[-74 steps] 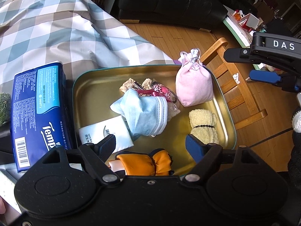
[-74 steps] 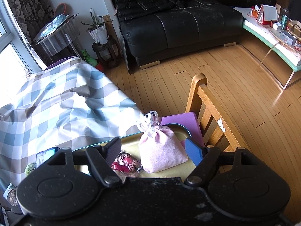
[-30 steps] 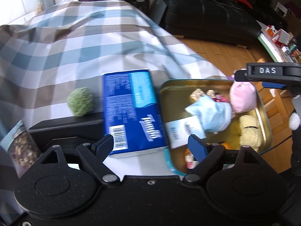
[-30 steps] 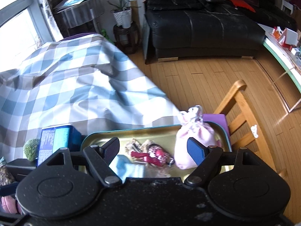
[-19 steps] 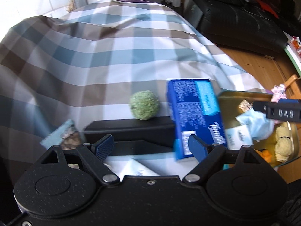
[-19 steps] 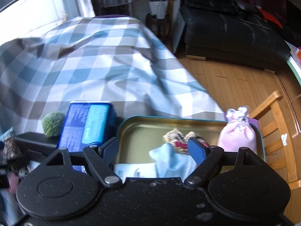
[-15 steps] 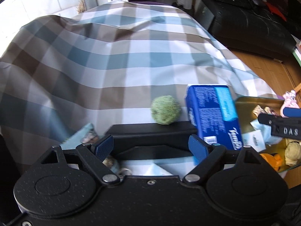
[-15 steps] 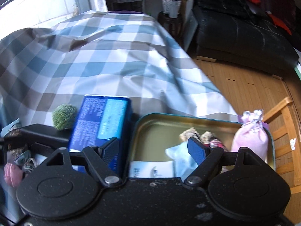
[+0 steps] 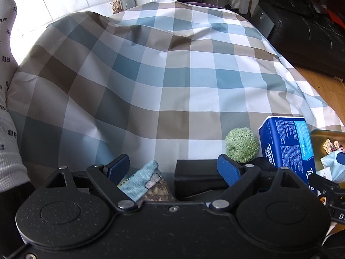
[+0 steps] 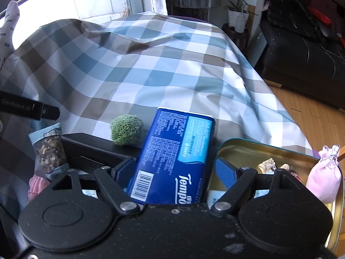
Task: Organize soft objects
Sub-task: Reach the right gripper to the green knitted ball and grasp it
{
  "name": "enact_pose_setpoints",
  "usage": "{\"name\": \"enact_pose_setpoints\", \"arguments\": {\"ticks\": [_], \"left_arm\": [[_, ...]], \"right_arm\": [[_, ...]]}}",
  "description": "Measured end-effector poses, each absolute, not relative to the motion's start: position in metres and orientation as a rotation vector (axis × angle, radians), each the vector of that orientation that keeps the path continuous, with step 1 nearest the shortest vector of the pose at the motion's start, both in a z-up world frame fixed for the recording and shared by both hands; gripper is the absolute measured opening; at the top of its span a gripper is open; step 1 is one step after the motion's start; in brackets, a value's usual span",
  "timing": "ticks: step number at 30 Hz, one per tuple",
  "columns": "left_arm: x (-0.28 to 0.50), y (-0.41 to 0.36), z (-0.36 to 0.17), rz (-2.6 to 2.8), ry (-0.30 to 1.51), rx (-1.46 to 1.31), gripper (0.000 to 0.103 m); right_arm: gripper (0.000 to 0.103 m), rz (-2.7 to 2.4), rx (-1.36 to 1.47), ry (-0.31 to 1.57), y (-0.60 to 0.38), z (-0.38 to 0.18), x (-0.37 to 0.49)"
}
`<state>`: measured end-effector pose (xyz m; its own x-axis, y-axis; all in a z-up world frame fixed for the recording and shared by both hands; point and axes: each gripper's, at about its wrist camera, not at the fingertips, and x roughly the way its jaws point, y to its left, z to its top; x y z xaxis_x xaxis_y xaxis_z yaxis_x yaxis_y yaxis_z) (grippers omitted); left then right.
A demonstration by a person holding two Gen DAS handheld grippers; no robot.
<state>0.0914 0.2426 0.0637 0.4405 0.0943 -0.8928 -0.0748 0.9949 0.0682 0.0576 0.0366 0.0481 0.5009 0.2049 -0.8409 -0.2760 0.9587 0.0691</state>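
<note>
Left claw (image 9: pixel 173 167) and right claw (image 10: pixel 175 171) both spread wide, nothing gripped, side by side.

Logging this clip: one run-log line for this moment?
left tongs: open, over snack pouch | right tongs: open, straddling tissue pack | gold tray: part-filled

The tissue pack (image 10: pixel 172 157) has its near end hidden behind the right gripper (image 10: pixel 175 170), so its brand name reads only in part; in the left wrist view its lower corner is covered too. The gold tray (image 10: pixel 243 149) runs off the right edge of that left view, and its near half is hidden in the right one. The snack packet (image 9: pixel 144 183) shows only its top between the left gripper's (image 9: pixel 173 166) fingers. A pink cloth (image 10: pixel 35 185) peeps out, too covered to identify. The pack's small print is unreadable.
</note>
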Motion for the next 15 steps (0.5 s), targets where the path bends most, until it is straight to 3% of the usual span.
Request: {"name": "enact_pose_setpoints", "arguments": {"ticks": [15], "left_arm": [[0.094,0.280,0.046,0.057,1.204,-0.109,0.086]], "right_arm": [[0.082,0.317,-0.118,0.942,0.053,0.046,0.053]]}}
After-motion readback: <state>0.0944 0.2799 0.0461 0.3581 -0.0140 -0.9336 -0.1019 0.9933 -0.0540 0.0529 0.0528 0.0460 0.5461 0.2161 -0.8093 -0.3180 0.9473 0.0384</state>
